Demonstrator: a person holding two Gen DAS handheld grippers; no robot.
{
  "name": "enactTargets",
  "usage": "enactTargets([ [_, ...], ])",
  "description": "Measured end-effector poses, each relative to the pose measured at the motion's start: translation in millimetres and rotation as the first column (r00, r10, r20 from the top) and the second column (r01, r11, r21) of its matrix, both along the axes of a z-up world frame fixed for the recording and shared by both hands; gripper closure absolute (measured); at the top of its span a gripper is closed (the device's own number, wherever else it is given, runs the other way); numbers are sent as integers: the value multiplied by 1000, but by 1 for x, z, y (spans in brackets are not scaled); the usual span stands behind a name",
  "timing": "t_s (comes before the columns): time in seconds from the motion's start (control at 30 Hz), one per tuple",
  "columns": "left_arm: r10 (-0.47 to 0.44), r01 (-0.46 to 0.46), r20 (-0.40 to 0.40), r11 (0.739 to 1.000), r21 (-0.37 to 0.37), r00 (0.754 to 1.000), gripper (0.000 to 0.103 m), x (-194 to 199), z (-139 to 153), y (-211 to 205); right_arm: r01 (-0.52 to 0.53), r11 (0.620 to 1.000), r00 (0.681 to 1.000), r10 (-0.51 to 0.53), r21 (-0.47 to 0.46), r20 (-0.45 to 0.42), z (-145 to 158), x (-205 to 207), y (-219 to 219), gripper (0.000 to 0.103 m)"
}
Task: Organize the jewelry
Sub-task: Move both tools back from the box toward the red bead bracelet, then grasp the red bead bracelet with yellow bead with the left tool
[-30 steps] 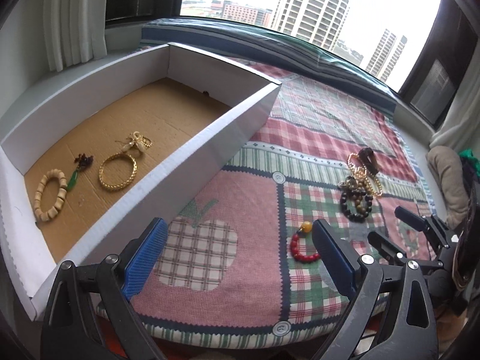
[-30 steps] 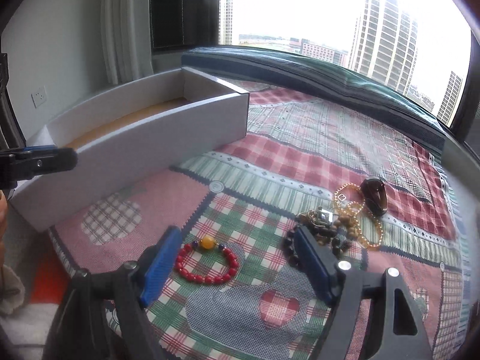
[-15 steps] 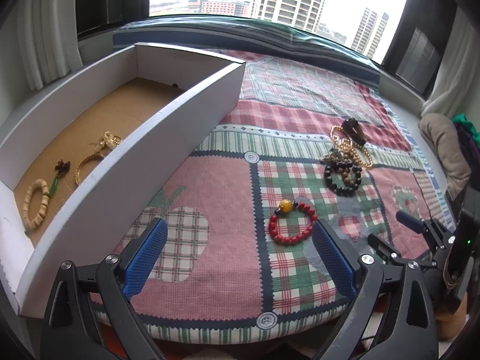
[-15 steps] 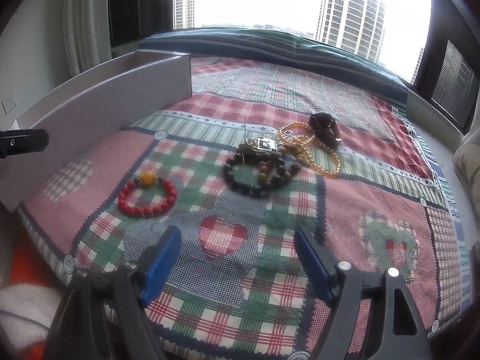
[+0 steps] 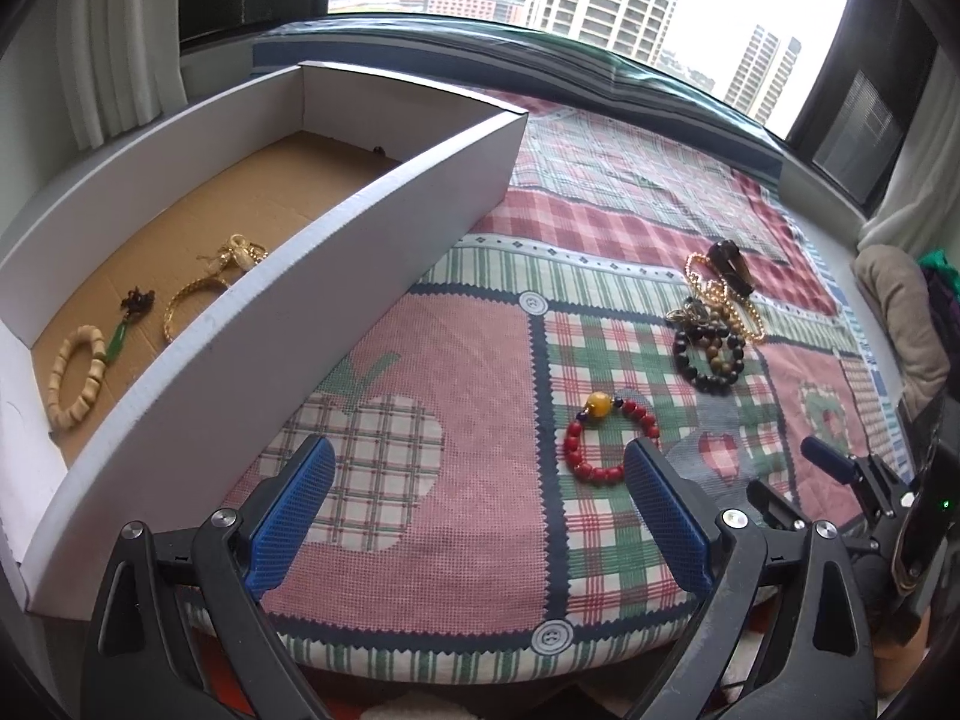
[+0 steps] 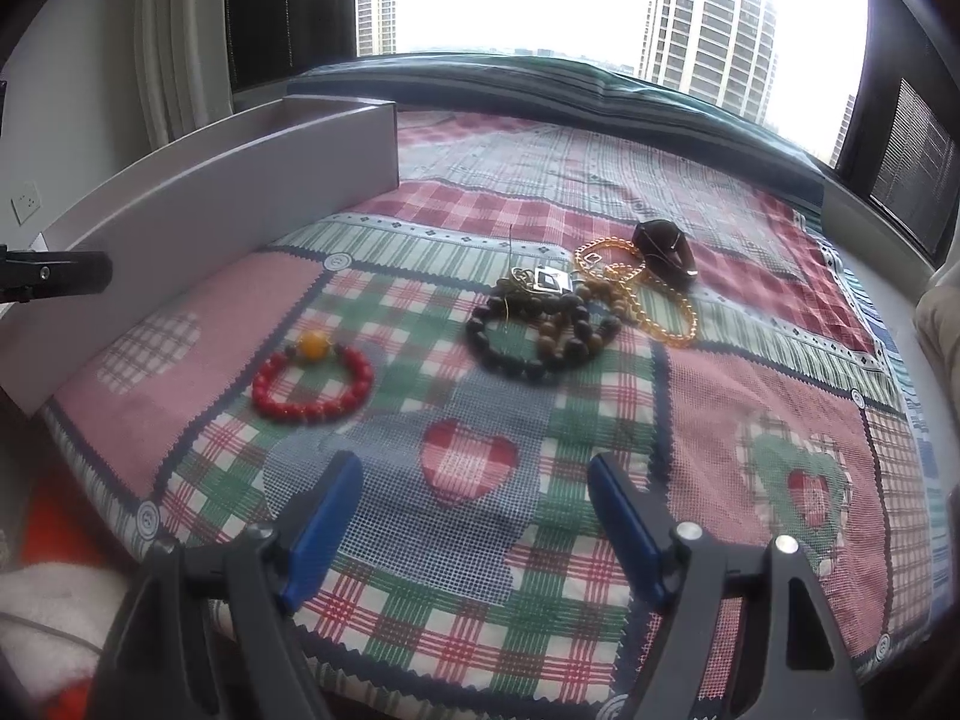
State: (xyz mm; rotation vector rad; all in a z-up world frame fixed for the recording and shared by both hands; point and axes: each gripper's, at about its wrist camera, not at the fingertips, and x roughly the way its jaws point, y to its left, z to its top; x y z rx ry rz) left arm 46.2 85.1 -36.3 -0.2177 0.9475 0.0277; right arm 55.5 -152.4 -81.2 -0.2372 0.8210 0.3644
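A red bead bracelet [image 5: 611, 439] with an orange bead lies on the plaid cloth just ahead of my open, empty left gripper [image 5: 477, 501]; it also shows in the right wrist view [image 6: 312, 381]. A pile of dark bead bracelets [image 6: 543, 333], gold chains [image 6: 636, 291] and a dark brown piece [image 6: 663, 246] lies further back. My right gripper [image 6: 474, 513] is open and empty, low over the cloth in front of the pile. A white box [image 5: 336, 240] with a cardboard floor holds a cream bead bracelet [image 5: 75, 375], a green pendant [image 5: 120, 336] and a gold bangle [image 5: 192, 297].
The box's long white wall [image 6: 198, 216] runs along the left side of the cloth. The window sill [image 5: 600, 69] lies behind. The other gripper's arm [image 5: 870, 480] shows at the right in the left wrist view. A beige cloth [image 5: 900, 306] lies at the far right.
The left gripper has drawn back and swung right from over the box, so the red bracelet now lies near its right finger. The right gripper has swung right toward the dark bead pile.
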Motion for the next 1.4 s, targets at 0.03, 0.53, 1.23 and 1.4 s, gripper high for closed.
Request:
enactTargets([
  [0.03, -3, 3, 0, 1000, 0, 1000, 6, 0, 0, -1, 3, 1000, 1000, -3, 1, -3, -1, 0, -1, 24],
  [0.53, -17, 17, -38, 1000, 1, 999, 6, 5, -10, 2, 20, 1000, 999, -19, 8, -51, -15, 4, -5, 24],
  [1.23, -331, 343, -166, 938, 53, 929, 15, 78, -65, -49, 55, 998, 996, -52, 42, -70, -17, 4, -17, 24],
  [1.4, -440, 484, -234, 856, 184, 867, 33, 94, -84, -87, 55, 998, 996, -52, 41, -66, -15, 3, -18, 24],
])
